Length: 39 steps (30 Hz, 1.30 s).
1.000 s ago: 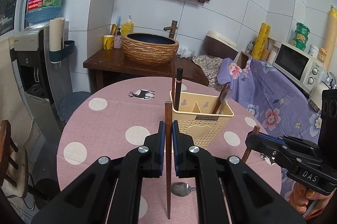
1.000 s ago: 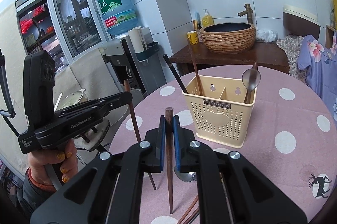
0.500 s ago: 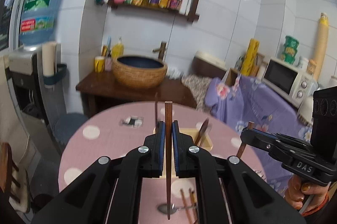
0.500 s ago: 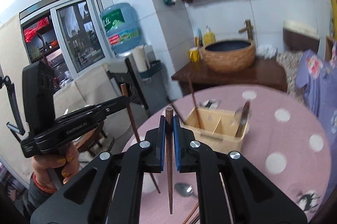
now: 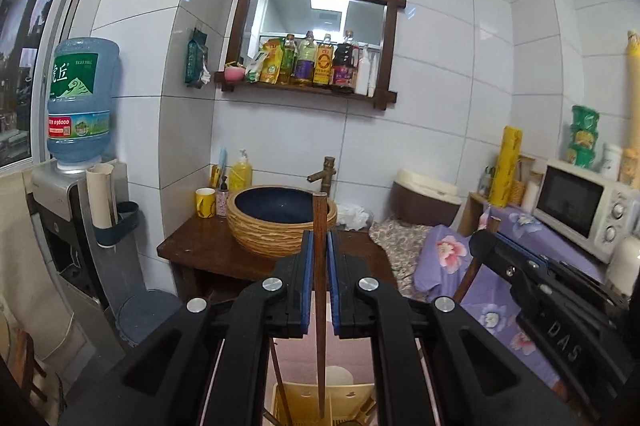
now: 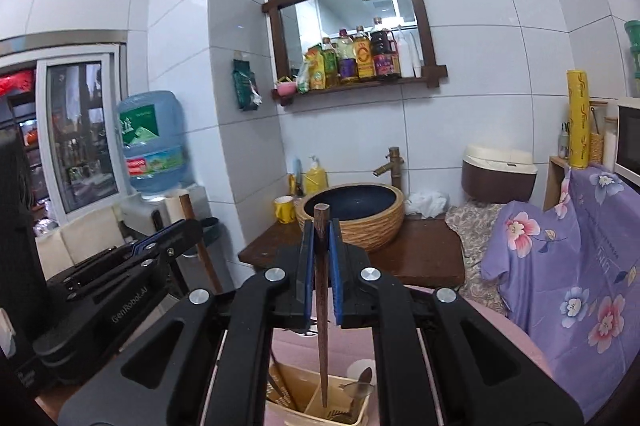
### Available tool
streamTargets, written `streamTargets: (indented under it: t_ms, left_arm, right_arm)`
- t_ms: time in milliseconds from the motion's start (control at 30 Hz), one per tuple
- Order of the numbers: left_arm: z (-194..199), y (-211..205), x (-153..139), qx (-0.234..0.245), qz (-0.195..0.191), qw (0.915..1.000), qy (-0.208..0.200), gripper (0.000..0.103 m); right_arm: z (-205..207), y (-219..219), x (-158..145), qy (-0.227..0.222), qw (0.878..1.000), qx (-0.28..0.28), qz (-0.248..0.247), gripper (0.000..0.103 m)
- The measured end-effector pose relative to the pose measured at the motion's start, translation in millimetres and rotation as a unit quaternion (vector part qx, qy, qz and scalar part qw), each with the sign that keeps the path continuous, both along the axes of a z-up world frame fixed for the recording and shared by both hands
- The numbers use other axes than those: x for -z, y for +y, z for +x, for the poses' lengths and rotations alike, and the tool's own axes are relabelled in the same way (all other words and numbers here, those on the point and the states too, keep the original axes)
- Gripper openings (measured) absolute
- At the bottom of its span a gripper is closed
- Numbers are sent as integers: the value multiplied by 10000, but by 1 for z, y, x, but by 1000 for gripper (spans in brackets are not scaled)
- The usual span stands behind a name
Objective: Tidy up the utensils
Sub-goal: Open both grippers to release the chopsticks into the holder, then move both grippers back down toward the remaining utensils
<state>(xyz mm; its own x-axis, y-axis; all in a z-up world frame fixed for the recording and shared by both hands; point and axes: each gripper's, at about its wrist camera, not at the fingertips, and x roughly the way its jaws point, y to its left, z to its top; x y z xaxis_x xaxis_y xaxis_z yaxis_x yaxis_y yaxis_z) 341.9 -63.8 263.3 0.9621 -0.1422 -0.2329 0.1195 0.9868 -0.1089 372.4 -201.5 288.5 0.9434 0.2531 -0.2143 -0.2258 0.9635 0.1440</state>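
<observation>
My left gripper (image 5: 319, 246) is shut on a dark wooden chopstick (image 5: 319, 306) that hangs upright with its tip over the cream utensil holder (image 5: 344, 406). My right gripper (image 6: 321, 234) is shut on another wooden chopstick (image 6: 321, 310), upright, its tip down inside the holder (image 6: 320, 402). The holder has a spoon (image 6: 360, 386) and other utensils in it. Each gripper shows in the other's view, the right one (image 5: 500, 250) and the left one (image 6: 176, 234), side by side above the holder.
The pink table (image 6: 516, 338) lies below. Behind stand a wooden counter (image 5: 200, 250) with a woven basin (image 5: 280, 218), a water dispenser (image 5: 76, 145), a purple floral cloth (image 6: 568, 266), a microwave (image 5: 580, 209) and a bottle shelf (image 5: 308, 65).
Both grippers rose and moved forward over the holder with their chopsticks. The table dropped out of most of the view. The chopstick tips now hang at the holder.
</observation>
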Motion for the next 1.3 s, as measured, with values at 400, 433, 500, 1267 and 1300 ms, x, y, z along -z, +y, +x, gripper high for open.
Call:
streamTargets:
  t_ms: [400,433,500,1267,1300]
  left_arm:
    - [12,0,95,-22,73,9985,537,8]
    - [11,0,98,-16,96,9983,568,8]
    - [12,0,103,36,104,9978,655,8]
    - [-86,36,126,304,-254,9974,605,75]
    - [-90,39,131,258,-213,9973,658,77]
  right_arm:
    - [14,-8,85,556,9983,-56,-153,8]
    - [13,-8,88,585,9982,-71,-149,8]
    - [13,-7,93,625,9978,-101,-180,8]
    - [-53,-24,115,139,9990,19,-418,70]
    - [-58,-24,119,205,9988,3,-443,70]
